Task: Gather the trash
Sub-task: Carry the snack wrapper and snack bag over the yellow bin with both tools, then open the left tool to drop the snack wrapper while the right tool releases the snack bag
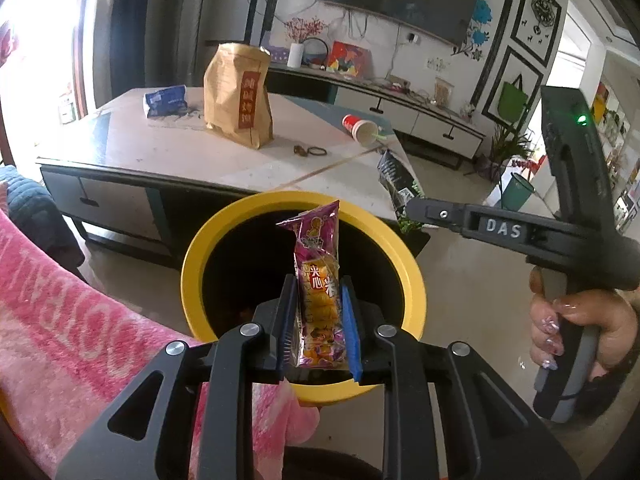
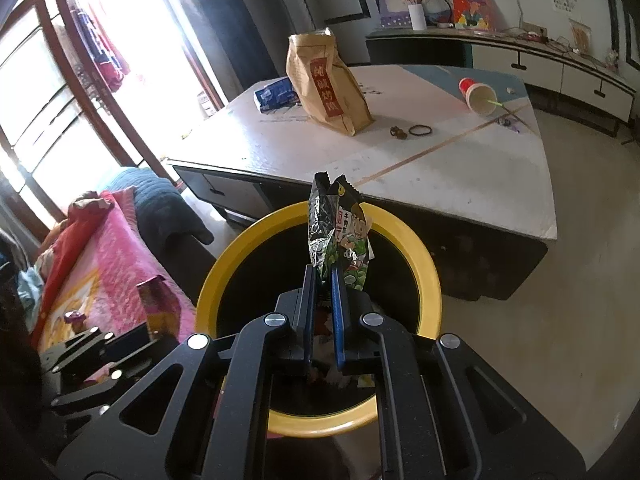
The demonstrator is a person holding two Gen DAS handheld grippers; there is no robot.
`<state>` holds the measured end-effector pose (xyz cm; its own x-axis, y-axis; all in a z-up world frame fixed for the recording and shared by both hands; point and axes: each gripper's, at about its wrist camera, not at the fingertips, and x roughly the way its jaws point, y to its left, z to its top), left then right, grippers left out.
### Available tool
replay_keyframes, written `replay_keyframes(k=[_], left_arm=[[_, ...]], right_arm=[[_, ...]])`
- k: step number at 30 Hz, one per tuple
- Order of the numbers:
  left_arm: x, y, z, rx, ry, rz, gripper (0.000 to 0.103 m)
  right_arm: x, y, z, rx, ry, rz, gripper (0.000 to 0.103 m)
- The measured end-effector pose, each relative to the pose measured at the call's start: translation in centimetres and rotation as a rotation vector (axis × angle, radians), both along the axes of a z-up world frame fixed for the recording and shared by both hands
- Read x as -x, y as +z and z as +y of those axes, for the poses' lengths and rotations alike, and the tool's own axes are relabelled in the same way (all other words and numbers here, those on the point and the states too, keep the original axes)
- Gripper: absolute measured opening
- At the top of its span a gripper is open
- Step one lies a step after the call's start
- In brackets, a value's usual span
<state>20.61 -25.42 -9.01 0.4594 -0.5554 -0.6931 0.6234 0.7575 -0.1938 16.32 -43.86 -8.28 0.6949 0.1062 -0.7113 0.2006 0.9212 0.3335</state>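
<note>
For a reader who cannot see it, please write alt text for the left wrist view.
The left tool grips a purple snack wrapper above a yellow bin. Behind stands a table with a brown paper bag and a tipped red cup.

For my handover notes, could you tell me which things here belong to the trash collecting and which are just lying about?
Job: purple snack packet in left hand-held gripper; green wrapper in right hand-held gripper; yellow bin.

Lying about: pink blanket; vase; hair tie.
</note>
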Motion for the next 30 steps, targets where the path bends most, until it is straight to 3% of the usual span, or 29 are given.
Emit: replay_keyframes(k=[8, 10, 11, 12, 13, 18, 20, 30], left_arm=[[-1.7, -1.4, -0.8, -0.012, -0.006, 0.039, 0.023], [-1.9, -1.5, -1.1, -0.019, -0.002, 0.038, 0.027], [-2.1, -1.5, -1.2, -0.026, 0.006, 0.034, 0.035], [-2.2, -1.5, -1.2, -0.027, 0.011, 0.032, 0.049], [-2.2, -1.4, -1.1, -0.025, 0.017, 0.031, 0.055], [-2.2, -0.9, -0.3, -0.024, 0.051, 0.013, 0.09], [-2.1, -0.6, 0.1, -0.021, 0.072, 0.013, 0.095], [-0.4, 1.4, 4.2, -0.009, 0.2, -0.057, 0.096]], right_arm=[[-0.2, -0.5, -0.4, -0.012, -0.007, 0.008, 0.004], [-0.3, -0.5, -0.4, -0.01, -0.01, 0.01, 0.01], [-0.2, -0.6, -0.4, -0.006, -0.015, 0.011, 0.015], [-0.2, -0.6, -0.4, -0.001, -0.02, 0.011, 0.026], [-0.2, -0.6, -0.4, 0.004, -0.026, 0.008, 0.033], [0.0, -0.3, -0.3, 0.024, -0.032, -0.005, 0.041], [0.1, 0.1, 0.1, 0.039, -0.026, -0.014, 0.044], [0.7, 2.2, 2.6, 0.121, 0.02, -0.087, 0.064]])
